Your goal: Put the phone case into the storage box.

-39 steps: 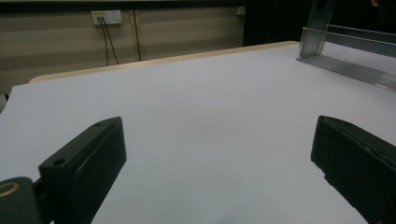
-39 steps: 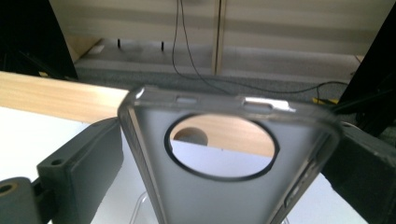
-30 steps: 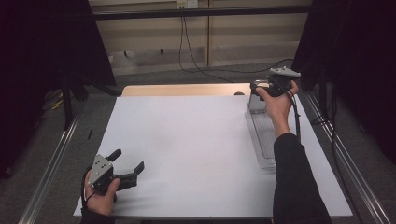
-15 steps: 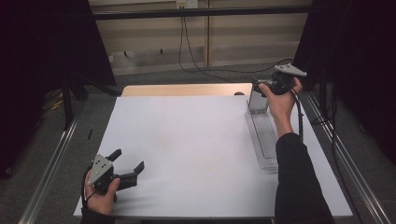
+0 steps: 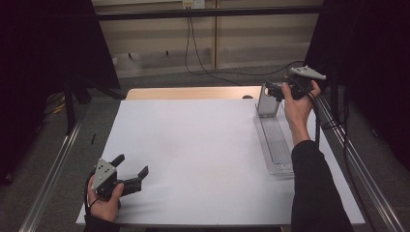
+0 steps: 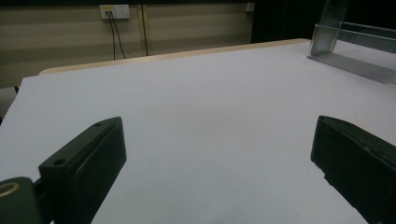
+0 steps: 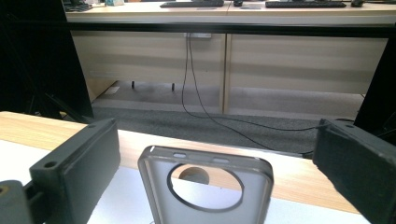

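A white desk (image 5: 203, 154) seen from above; at its far right edge a translucent phone case (image 5: 267, 100) stands upright at the far end of a clear tray (image 5: 276, 145); the right tongs (image 5: 274, 90) hover at its top, jaws spread wide to either side, gripping nothing; in the right gripper view the phone case (image 7: 205, 186) shows its round camera cut-out between the jaws. The left tongs (image 5: 130, 173) rest wide open at the near left. A careless closing could tip the upright case over. Since a second ago, the right tongs have lifted slightly; the left are unchanged.
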Demonstrator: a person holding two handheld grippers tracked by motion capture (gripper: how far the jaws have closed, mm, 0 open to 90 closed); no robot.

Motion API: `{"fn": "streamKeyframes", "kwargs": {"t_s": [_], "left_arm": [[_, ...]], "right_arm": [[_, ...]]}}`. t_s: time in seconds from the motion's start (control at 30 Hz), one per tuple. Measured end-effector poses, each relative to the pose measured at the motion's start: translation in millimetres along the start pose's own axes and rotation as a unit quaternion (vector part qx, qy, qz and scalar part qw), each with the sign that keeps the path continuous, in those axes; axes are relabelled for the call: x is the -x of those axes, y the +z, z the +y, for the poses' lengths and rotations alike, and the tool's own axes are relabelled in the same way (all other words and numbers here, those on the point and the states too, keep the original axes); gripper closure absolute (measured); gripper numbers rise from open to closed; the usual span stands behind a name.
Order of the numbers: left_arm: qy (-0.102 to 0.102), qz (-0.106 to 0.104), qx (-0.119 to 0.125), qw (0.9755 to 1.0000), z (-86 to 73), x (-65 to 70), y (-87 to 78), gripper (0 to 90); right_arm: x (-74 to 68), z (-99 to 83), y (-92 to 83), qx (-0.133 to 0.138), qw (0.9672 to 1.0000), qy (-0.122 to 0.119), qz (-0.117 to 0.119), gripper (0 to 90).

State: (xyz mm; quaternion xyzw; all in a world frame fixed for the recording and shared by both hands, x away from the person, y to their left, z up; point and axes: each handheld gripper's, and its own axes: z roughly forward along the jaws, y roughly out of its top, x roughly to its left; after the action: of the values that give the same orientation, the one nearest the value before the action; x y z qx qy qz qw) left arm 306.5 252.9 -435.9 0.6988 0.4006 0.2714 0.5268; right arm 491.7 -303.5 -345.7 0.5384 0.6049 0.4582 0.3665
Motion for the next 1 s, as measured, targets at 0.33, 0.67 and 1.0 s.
{"fn": "streamKeyframes", "kwargs": {"t_s": [0.33,0.67,1.0], "left_arm": [[0.001,-0.002,0.007,1.0,1.1,1.6,-3.6,3.3],[0.0,-0.005,0.015,0.9999,2.0,1.4,-8.0,3.3],[-0.001,-0.004,0.015,0.9999,2.1,1.7,-8.0,3.3]], "right_arm": [[-1.0,-7.9,-11.1,-0.002,0.9998,0.0,0.019,0.0],[-6.6,-18.7,-23.4,0.001,0.9994,-0.016,0.029,0.2],[-4.3,-31.6,-34.9,0.0,0.9985,-0.019,0.051,0.0]]}}
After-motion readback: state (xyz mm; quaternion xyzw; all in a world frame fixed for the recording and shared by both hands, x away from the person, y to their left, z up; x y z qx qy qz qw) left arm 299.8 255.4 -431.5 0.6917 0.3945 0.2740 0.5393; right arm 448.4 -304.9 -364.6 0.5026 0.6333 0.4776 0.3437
